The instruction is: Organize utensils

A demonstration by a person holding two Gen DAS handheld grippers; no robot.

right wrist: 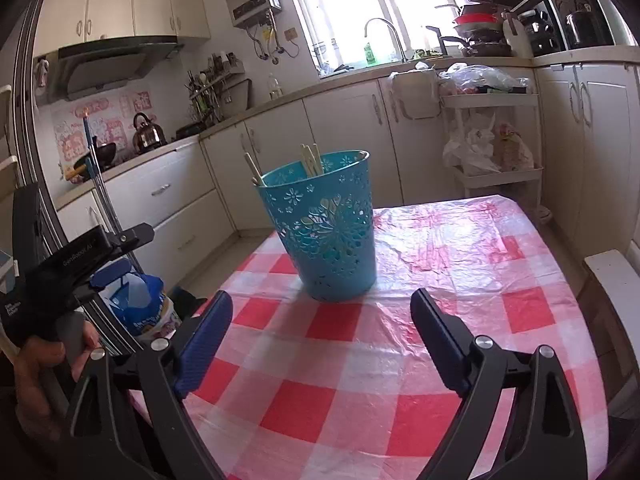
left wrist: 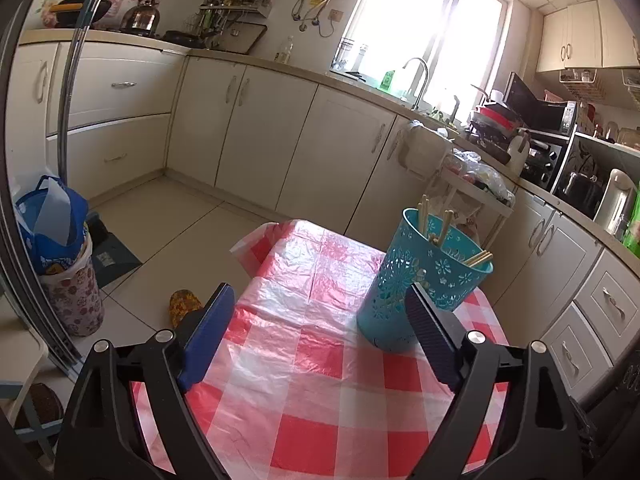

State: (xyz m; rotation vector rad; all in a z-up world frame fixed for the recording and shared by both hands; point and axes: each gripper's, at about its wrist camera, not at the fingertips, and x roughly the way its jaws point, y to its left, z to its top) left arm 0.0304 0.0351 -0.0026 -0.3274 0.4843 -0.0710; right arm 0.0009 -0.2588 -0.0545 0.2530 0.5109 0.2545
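A teal perforated holder (left wrist: 424, 276) (right wrist: 326, 232) stands upright on the red-and-white checked tablecloth (left wrist: 304, 340) (right wrist: 360, 360). Several wooden chopsticks (left wrist: 438, 226) (right wrist: 312, 158) stick out of it. My left gripper (left wrist: 320, 296) is open over the cloth, empty, its right finger just in front of the holder's lower side. My right gripper (right wrist: 322, 300) is open too, nothing between its fingers, and hangs just short of the holder's base. In the right wrist view the left gripper's body (right wrist: 76, 256) shows at the left edge, held by a hand (right wrist: 44, 364).
The table's far and left edges drop to a tiled floor (left wrist: 168, 216). A blue bag in a patterned bin (left wrist: 60, 252) and a slipper (left wrist: 182, 304) are on the floor at left. Cream cabinets (left wrist: 280, 128) and a white trolley (right wrist: 496, 136) ring the table.
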